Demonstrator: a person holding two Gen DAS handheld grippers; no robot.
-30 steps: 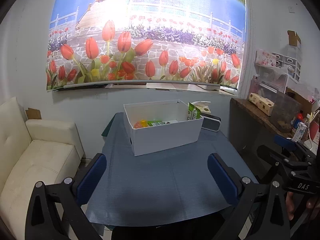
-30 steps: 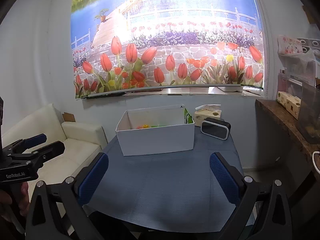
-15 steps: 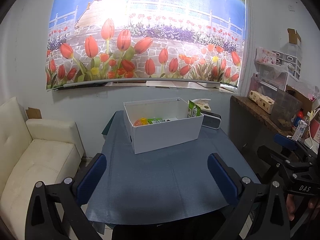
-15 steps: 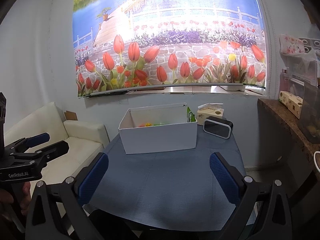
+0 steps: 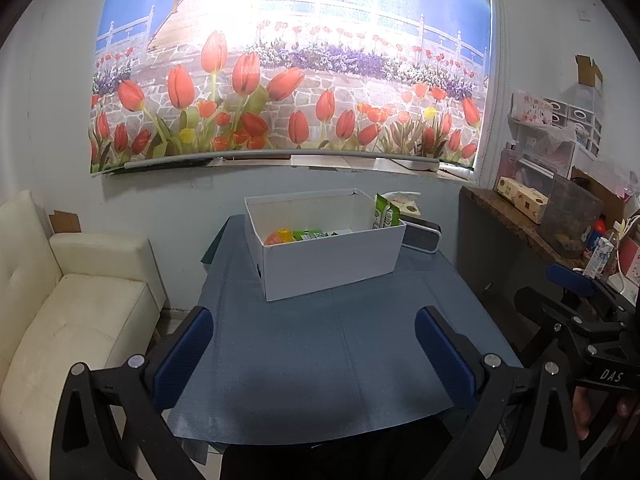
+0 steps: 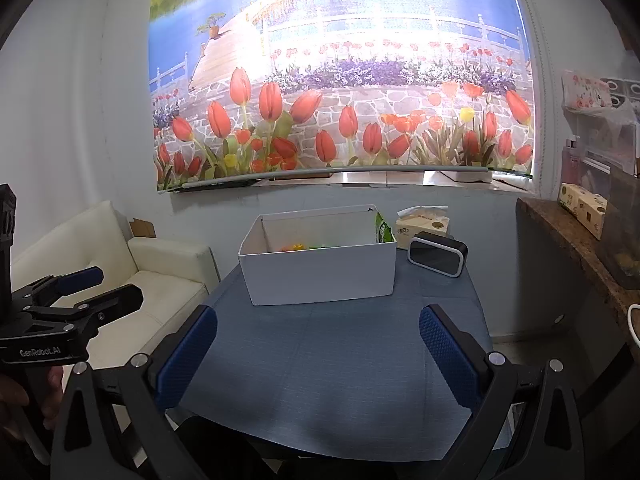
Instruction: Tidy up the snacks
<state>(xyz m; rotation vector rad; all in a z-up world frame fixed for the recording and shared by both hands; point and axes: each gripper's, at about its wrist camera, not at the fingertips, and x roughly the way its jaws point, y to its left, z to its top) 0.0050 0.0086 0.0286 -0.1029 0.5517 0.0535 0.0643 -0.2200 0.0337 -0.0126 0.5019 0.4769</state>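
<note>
- The left gripper (image 5: 314, 354) hangs over the near edge of the desk (image 5: 320, 360), its blue-padded fingers (image 5: 182, 354) spread wide with nothing between them.
- The right gripper (image 6: 318, 352) sits in the same pose over the same near edge, fingers (image 6: 448, 356) also spread and empty; in the left wrist view it shows at about 3 o'clock.
- The snacks, as far as can be seen, are all in the white box (image 5: 328, 264) at 12 o'clock on the desk: an orange and yellow packet (image 5: 280, 237) low at its left end, green packets (image 5: 310, 235) beside it, and a green pouch (image 5: 385, 214) standing upright against the right-hand wall.
- Judged from this, the step is either the close of the sorting or a pause before the next reach: no loose snack shows on the bare desk, so the task looks near done.
- If more tidying is wanted, the next move calls for a reach forward to 12 o'clock and down over the box rim, which is tall enough to catch a low approach.
- At about 1 o'clock, just beside the box, stand a black clock-like device (image 6: 437, 258) and a tissue box (image 6: 422, 222) behind it; both crowd the right end of the box.
- A cream sofa (image 5: 76, 300) lies off the desk at 9 o'clock, and a cluttered side shelf (image 5: 532, 220) at 2 o'clock; neither blocks the way.
</note>
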